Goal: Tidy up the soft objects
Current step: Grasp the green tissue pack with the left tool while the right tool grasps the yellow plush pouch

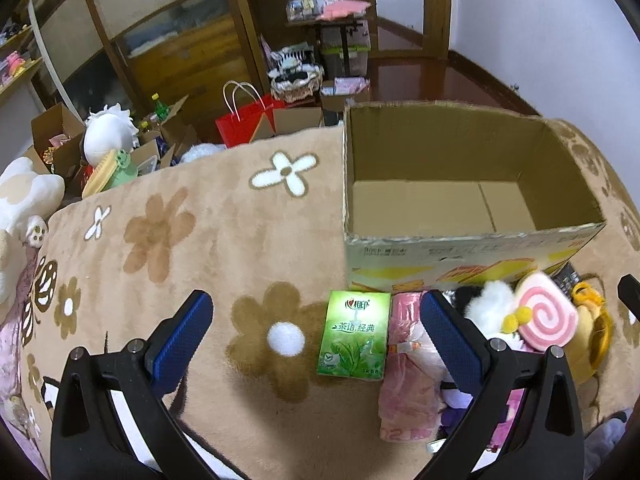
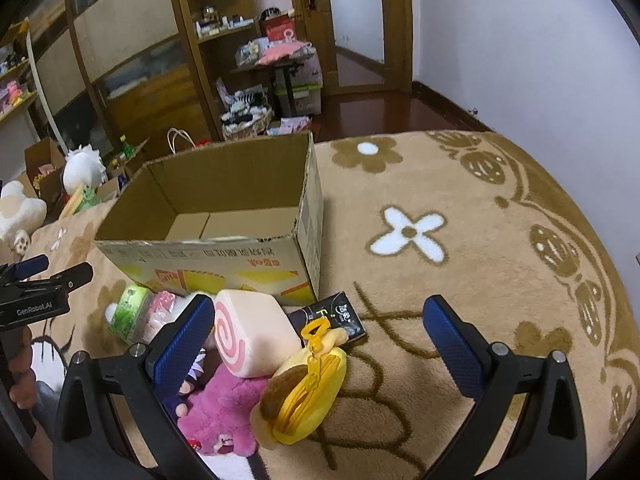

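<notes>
The cardboard box stands open on the flower-patterned blanket and its floor is bare, so nothing has been put away yet; the whole sorting job appears to remain. The soft things lie heaped against the box's near printed wall: a green tissue pack, a pink wrapped pack beside it, a pink swirl-roll plush, a yellow zippered plush pouch, a magenta plush bear and a dark tissue pack. The left tongs hang spread wide and empty just in front of the box; the right tongs likewise gape, holding nothing. The green pack reads "心相印" and "茶语·经典"; the left tongs' body, seen from the right wrist, reads "GenRobot.AI".
</notes>
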